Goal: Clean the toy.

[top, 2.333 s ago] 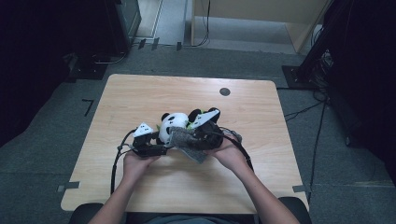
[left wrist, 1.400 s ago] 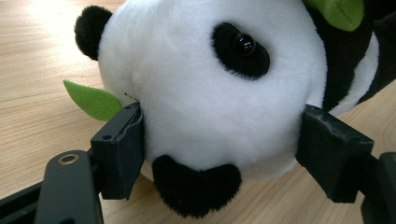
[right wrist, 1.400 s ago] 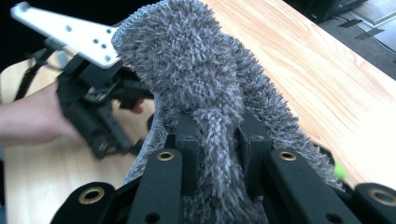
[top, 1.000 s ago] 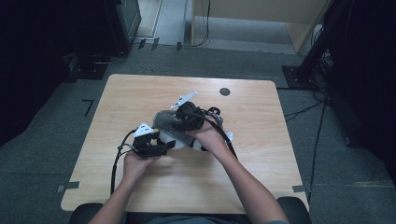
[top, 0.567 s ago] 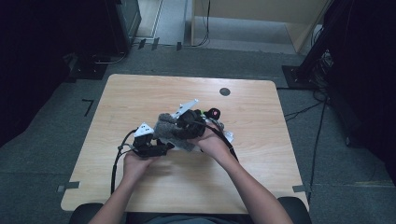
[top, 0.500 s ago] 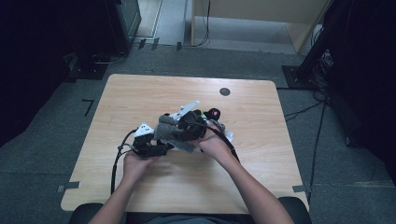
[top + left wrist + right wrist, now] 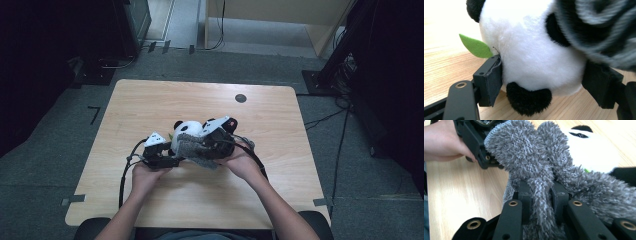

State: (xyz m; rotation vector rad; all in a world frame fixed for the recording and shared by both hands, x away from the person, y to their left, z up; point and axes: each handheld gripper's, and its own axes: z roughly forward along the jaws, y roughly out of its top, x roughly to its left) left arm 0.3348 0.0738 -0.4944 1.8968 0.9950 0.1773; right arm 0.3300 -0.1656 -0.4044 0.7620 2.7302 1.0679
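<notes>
Tabletop (image 7: 150, 100): pale wood, rounded corners, w/ a small dark round disc (image 7: 240, 98) near the far edge, right of middle. It stands on grey carpet (image 7: 60, 130); tape marks on the floor by the left edge and near both near corners. Room is dark at both sides; cables (image 7: 325, 117) run over the floor past the right edge, black stands at far left and far right, a light wood panel (image 7: 280, 15) beyond the far edge.

Work sits mid-table, a bit nearer the near edge. Panda plush (image 7: 186, 134) lies there, white w/ black ears, a green felt leaf (image 7: 475, 46) at its side. Left gripper (image 7: 161, 152) is clamped on the panda: in the left gripper view both pads press into the white body, one each side, black foot low between them. Right gripper (image 7: 212, 145) has its jaws closed on a fold of the grey fuzzy cloth (image 7: 529, 160); in the right gripper view the shaggy fabric is pinched between the pads and drapes over the panda's head side, touching it. In the high view the cloth covers the panda's right part and hangs toward the near edge.

Free room: far half of the tabletop is bare save the disc; wide bare strips along left and right edges; near strip taken by the person's forearms (image 7: 280, 210). Left gripper's cable (image 7: 122, 175) loops toward the near-left corner.
</notes>
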